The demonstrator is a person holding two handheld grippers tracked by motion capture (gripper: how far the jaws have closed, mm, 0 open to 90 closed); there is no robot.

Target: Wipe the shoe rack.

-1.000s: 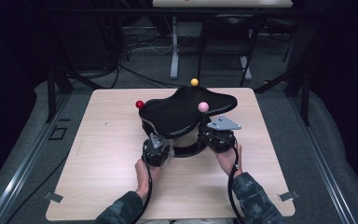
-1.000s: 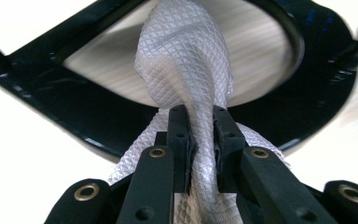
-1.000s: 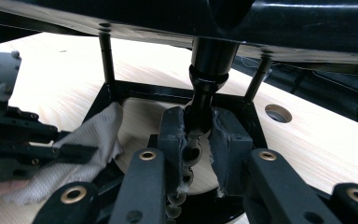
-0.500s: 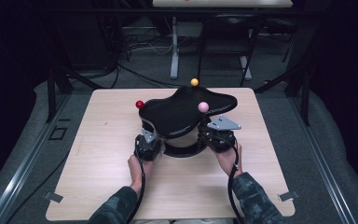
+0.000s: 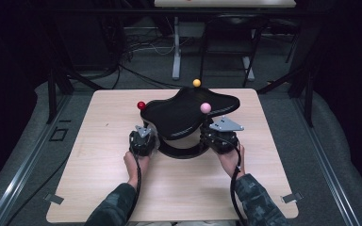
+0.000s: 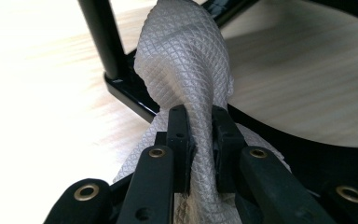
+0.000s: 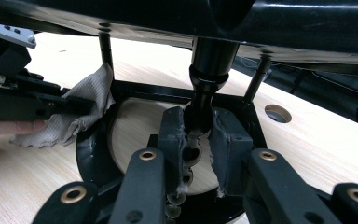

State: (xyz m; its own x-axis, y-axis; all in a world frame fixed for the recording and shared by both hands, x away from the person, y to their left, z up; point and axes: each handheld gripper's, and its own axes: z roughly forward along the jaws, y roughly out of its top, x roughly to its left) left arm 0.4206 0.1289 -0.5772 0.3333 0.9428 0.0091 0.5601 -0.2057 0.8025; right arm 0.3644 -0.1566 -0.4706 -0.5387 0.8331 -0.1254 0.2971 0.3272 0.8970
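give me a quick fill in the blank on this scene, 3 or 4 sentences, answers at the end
1. The left gripper is shut on a grey ____.
2. The right gripper clamps the black stand's central ____.
3. The ball nearest the left gripper is coloured ____.
4. The stand rests on a wooden ____.

Missing words: cloth; post; red; table

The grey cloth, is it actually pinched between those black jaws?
Touching. The left gripper view shows the left gripper with both jaws pressed against the grey cloth, no gap either side.
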